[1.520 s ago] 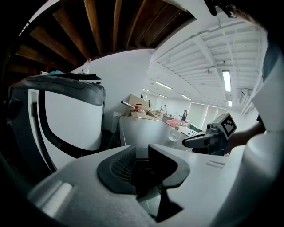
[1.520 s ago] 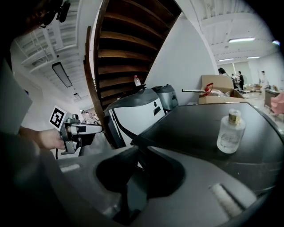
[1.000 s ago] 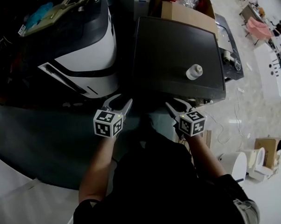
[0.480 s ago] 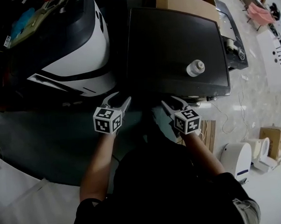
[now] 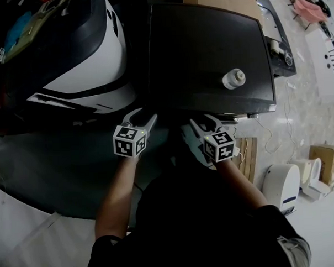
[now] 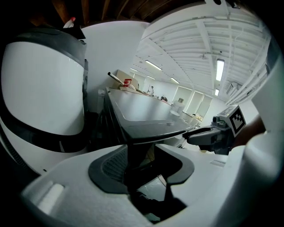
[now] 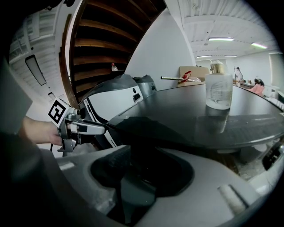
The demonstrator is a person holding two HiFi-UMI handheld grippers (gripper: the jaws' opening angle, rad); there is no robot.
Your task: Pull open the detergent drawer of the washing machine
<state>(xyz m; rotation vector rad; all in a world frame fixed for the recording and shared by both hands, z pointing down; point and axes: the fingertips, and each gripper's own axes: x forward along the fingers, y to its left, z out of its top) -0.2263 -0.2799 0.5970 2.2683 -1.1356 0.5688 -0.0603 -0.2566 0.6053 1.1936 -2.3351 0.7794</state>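
The washing machine stands straight ahead of you, its dark top's front edge just beyond both grippers; the detergent drawer on its front shows in no view. Your left gripper and right gripper hang side by side, jaws spread wide, just opened, nothing between them. A small bottle stands on top; a white machine sits just left.

The head view is dim, with black vignetted corners and fisheye bowing at the edges. Ceiling strip lights glare white in both gripper views; the washing machine shows a dull sheen on top, and the near foreground is soft.
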